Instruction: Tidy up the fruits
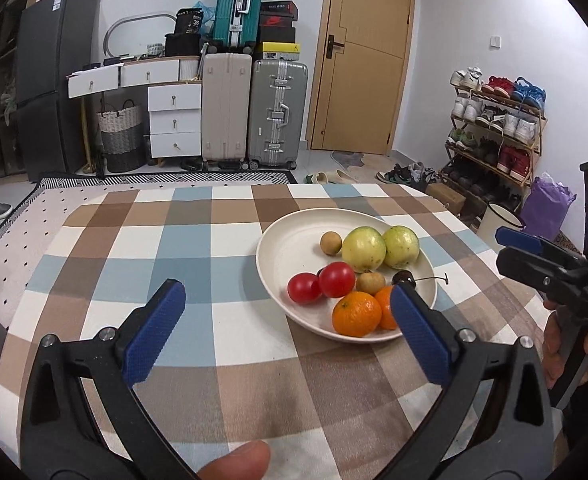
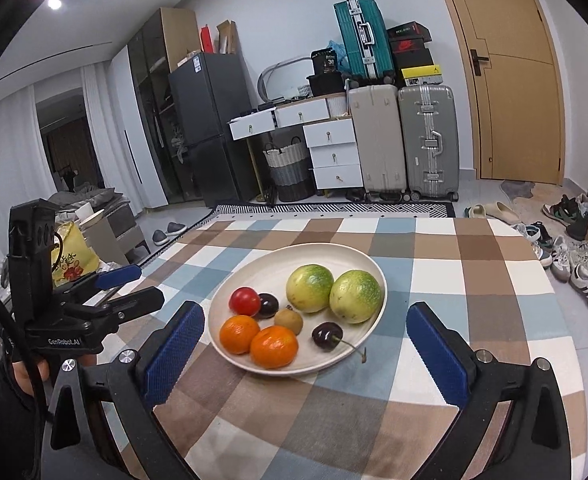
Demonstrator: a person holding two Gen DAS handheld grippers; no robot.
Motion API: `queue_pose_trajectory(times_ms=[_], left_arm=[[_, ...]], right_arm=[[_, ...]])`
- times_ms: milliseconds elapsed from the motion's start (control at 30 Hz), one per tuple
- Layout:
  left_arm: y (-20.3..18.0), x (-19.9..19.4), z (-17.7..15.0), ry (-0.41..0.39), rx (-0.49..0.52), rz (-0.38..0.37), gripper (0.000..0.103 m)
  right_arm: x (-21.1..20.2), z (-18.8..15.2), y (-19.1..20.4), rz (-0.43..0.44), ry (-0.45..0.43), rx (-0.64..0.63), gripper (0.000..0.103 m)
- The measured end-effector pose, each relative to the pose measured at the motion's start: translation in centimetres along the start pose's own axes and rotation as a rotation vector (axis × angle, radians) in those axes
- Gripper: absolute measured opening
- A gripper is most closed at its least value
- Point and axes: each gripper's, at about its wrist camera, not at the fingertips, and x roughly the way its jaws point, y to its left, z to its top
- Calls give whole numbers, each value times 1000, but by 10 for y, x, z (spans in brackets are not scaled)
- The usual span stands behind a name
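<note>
Both grippers stand spread wide and carry nothing. Left gripper (image 1: 288, 334) hovers over the checked tablecloth (image 1: 154, 248) just short of the plate's near rim, one blue pad (image 1: 419, 334) already overlapping that rim in its own view. Right gripper (image 2: 305, 354) hangs on the plate's other near side, its pads straddling the rim.

All the fruit lies on the cream plate (image 2: 254, 276), none on the cloth around it. That fits fruit already gathered as well as fruit waiting to be sorted out of the plate, so no single move can be named. Any pick here calls for care: the pieces are round, crowded and touching, so the pads should come down on one fruit from above, clear of its neighbours, and close gently.

Counted on the plate: two green-yellow fruits (image 2: 309, 288) at its far side, two oranges (image 2: 274, 346) at its near rim, two red tomatoes (image 1: 335, 279), two small brown fruits (image 1: 330, 243), and one dark cherry (image 2: 326, 336) with a stem.
</note>
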Motion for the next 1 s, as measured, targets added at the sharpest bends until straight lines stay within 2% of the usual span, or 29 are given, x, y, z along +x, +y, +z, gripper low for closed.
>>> queue_pose_trajectory(times_ms=[267, 533, 1000], left_arm=[[-14, -18, -19, -9, 50, -19, 102], [-24, -10, -27, 4, 75, -11, 102], [-9, -5, -25, 0, 10, -11, 102]], right_arm=[[-13, -19, 13, -23, -27, -53, 103], [-8, -27, 14, -32, -18, -70, 103], [-10, -26, 8, -37, -33, -49, 103]])
